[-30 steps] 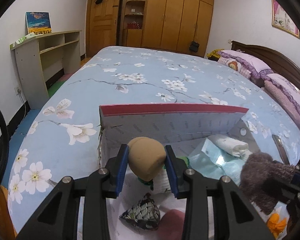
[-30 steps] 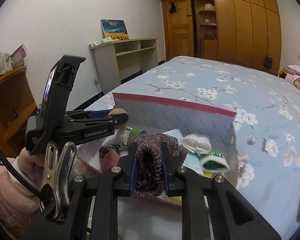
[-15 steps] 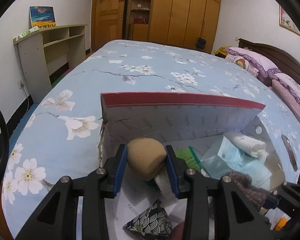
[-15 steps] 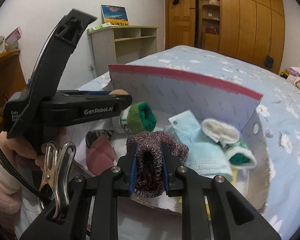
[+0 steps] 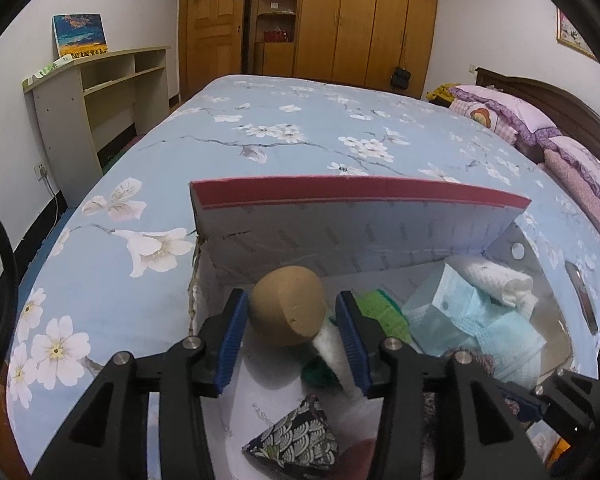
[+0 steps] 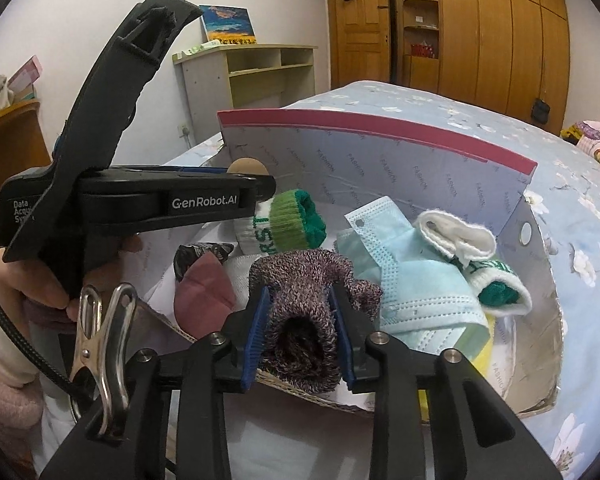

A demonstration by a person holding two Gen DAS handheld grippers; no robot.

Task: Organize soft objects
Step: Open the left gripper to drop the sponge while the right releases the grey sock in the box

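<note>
The cardboard box (image 6: 380, 168) with the red-edged flap sits on the floral bed (image 5: 260, 140), and both grippers hang over it. The left gripper (image 5: 290, 332) has just been opening its jaws: the tan foam ball (image 5: 288, 304) lies between them over the box's left end, with a visible gap on the right side, so it looks released or nearly so. The right gripper (image 6: 298, 330) has also just been widening; the mottled knit sock (image 6: 304, 300) is between its blue pads at the box's near edge, seemingly touching them but loosely — whether any grip remains I cannot tell. Inside the box lie face masks (image 6: 404, 280), green-cuffed white socks (image 6: 288, 228) and a patterned pouch (image 5: 296, 444). The risk is at the near rim: the sock straddles the low front wall, and if let go there it could slump outward onto the bed. The ball, being round and light, may roll off the piled socks.
</note>
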